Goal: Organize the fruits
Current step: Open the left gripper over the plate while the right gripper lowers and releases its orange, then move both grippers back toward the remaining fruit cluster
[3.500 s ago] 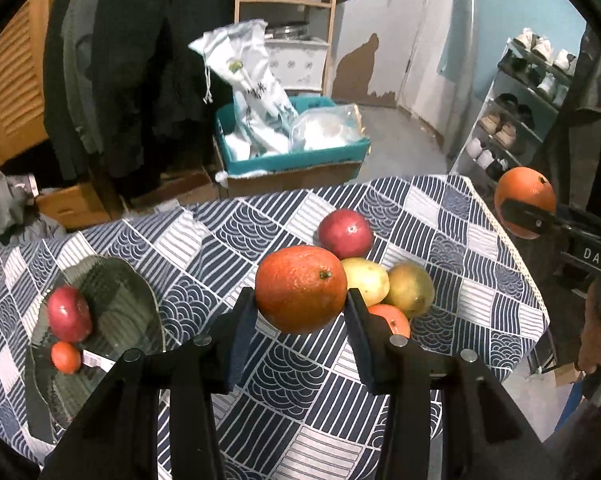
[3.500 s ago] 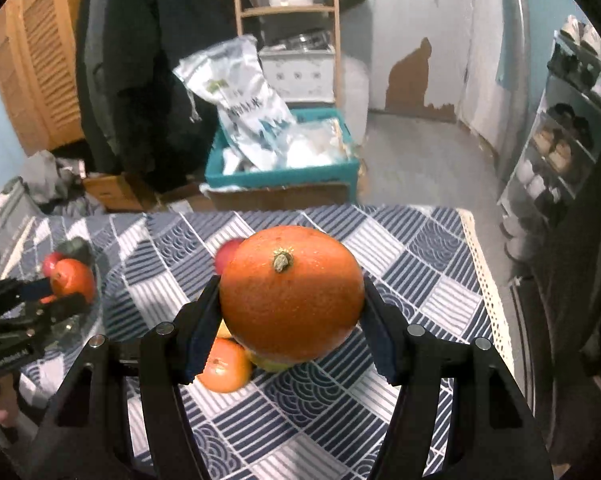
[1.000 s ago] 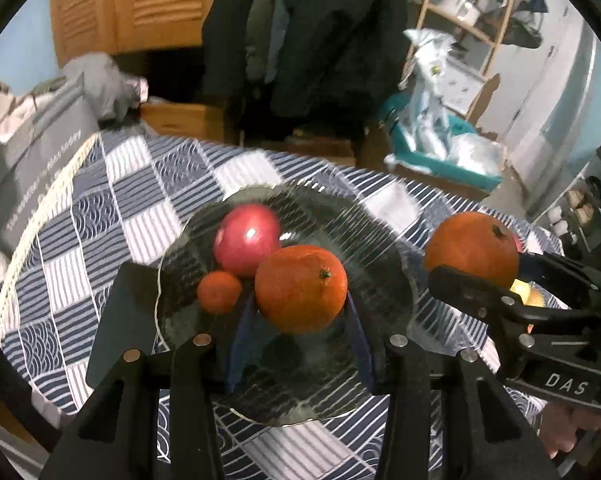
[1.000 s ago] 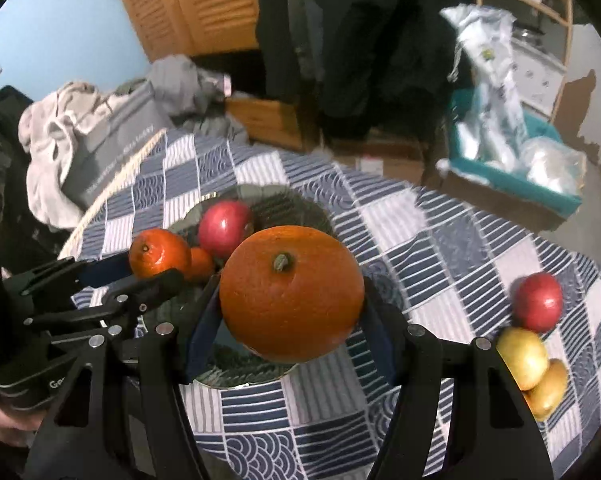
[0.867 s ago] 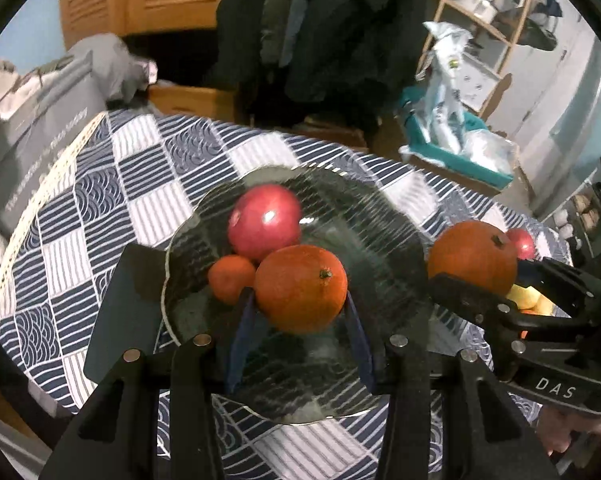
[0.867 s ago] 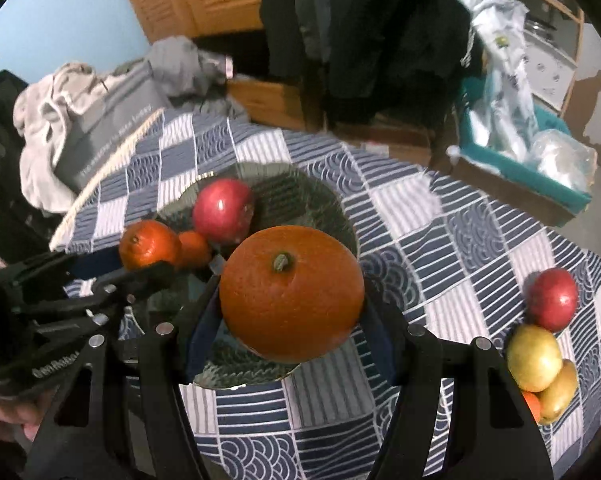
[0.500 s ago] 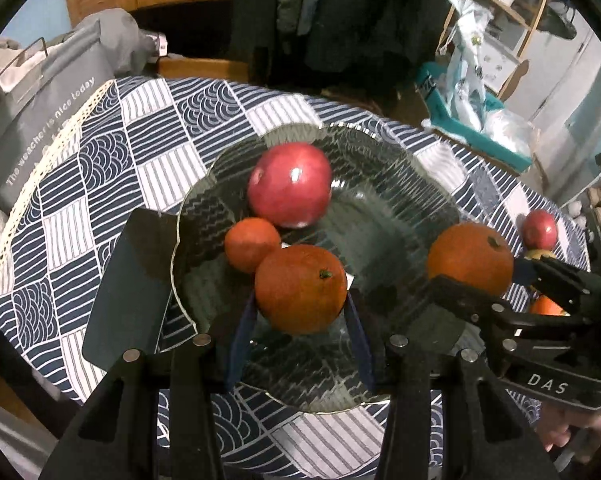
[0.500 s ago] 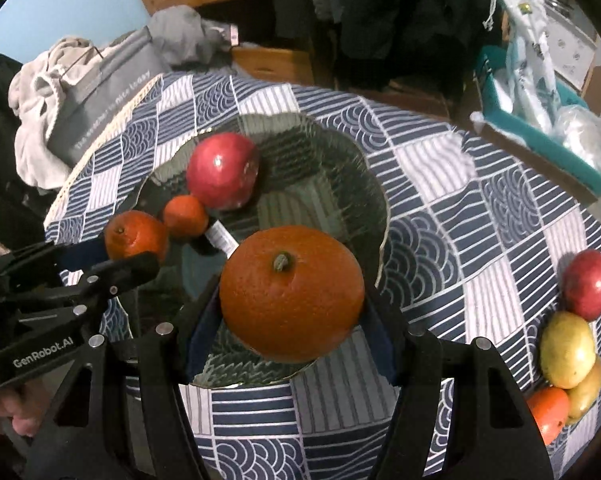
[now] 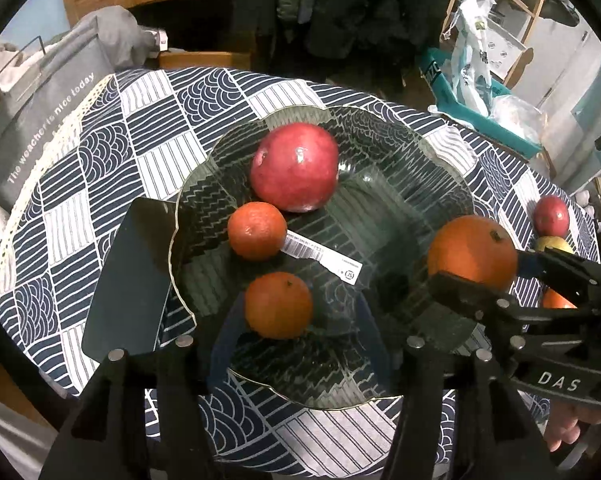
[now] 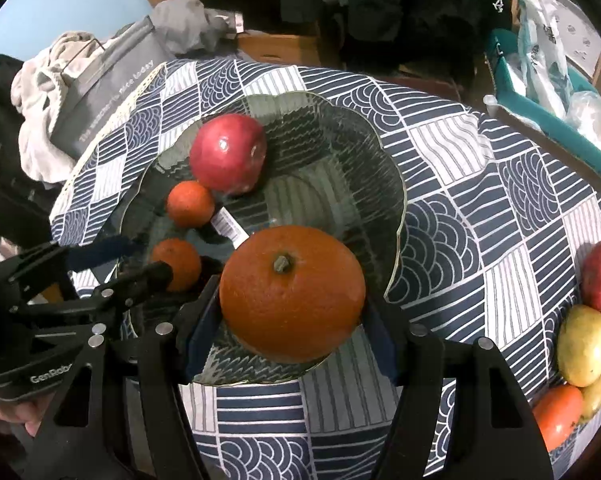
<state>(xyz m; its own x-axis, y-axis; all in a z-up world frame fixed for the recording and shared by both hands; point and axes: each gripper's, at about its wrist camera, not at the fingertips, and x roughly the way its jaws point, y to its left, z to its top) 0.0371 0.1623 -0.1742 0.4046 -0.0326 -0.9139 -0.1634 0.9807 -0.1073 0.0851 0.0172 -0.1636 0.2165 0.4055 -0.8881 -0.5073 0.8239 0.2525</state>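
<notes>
Right hand-held gripper (image 10: 292,320) clamping big orange (image 10: 292,292), glass bowl (image 10: 388,184) holding pomegranate (image 10: 228,154)

Both wrist views look steeply down, close over the glass plate (image 9: 440,152) — shared; right's from farther right.

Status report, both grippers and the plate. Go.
Left gripper open, its orange released on the glass plate. Right gripper shut on the big orange over the plate's edge. Label strip lies in the plate.
</notes>
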